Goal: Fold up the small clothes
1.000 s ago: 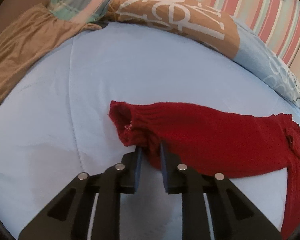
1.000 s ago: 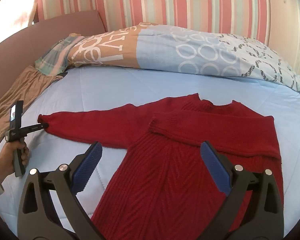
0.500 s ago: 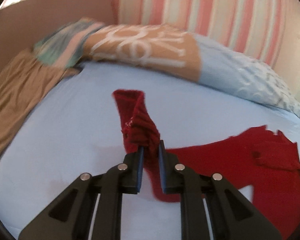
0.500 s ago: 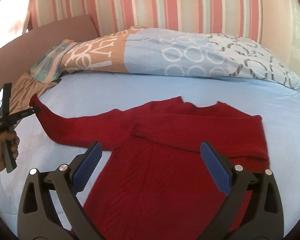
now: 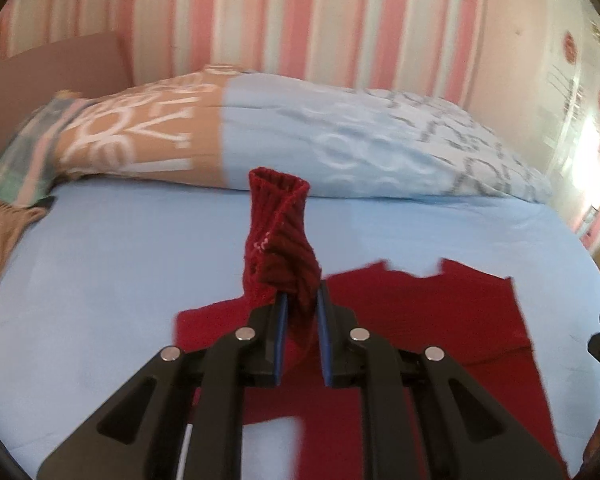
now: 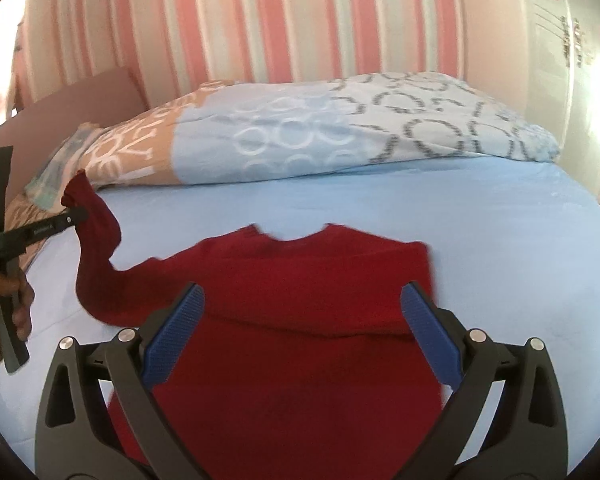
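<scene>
Now, left tool (image 5: 300, 312): clamped on sleeve (image 5: 278, 236), centre frame.
Right tool (image 6: 300, 344): apart, above sweater (image 6: 300, 320) on bed (image 6: 420, 208).
Risk: cuff could slip, spoiling fold.

Blue bed (image 6: 480, 216) — red sweater (image 6: 300, 360), patterned pillow (image 6: 340, 128) on it.

The sweater (image 6: 300, 320) lies flat on the bed (image 6: 480, 240), its neck toward the pillow (image 6: 320, 136) that runs along the bed's far edge against the wall (image 6: 300, 20). The sleeve (image 6: 96, 248) on the left rises off the bed, its cuff (image 5: 278, 216) pinched in the left gripper (image 5: 300, 316). The right gripper (image 6: 300, 336) hangs wide over the sweater's body.
</scene>
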A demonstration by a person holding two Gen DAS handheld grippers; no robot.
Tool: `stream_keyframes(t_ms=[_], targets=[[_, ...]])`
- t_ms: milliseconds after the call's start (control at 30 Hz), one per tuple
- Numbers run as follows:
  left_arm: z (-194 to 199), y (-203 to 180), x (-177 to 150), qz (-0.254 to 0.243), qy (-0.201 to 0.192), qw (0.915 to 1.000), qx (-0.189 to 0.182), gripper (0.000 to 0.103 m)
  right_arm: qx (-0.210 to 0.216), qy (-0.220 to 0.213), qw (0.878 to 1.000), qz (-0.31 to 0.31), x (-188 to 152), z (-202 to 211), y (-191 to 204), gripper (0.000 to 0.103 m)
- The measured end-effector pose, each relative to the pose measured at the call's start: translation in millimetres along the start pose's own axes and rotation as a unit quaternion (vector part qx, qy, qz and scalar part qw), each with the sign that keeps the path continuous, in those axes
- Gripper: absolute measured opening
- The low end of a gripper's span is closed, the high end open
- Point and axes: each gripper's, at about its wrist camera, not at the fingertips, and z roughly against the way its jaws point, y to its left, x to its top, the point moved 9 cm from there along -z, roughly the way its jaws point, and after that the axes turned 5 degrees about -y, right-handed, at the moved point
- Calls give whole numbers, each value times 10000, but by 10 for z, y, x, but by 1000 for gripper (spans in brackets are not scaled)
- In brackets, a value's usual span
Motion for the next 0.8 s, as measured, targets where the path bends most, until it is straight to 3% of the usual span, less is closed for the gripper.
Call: stream_keyframes(t_ms=[267,433,567,600,667,700,733,800], targets=[[-500,-1416,-207,-316,273,9979,-490,14,-365,44,9993,-116,-9,29,-809,98],[-787,-1975,-559,-426,496,9963,-556,14,-523,169,9984,-145,-132,-11,-1153,98],[-977,-2168,-846,-449,683,9953,-526,14,-561,250,9979,-195,-224,-59,-1287,98],[-978,-2182,-911,-441,718,9951,-511,18,-566,278,9978,-196,-254,-74,-1306,98],[-982,-2157,-985,-375,707,9958,-446,38,-563,324,9977,-190,-296,-117,-1320,98],[-943,-2122,-980,-351,589,9971,-338,70,-568,339,9976,-184,-314,-137,-1321,98],[-854,-2075,-950,-299,381,9985,-266,85,-559,366,9976,-196,-336,-167,-1316,98],[-717,-1996,-896,-151,185,9992,-331,85,-521,390,9977,-215,-353,-226,-1282,98]])
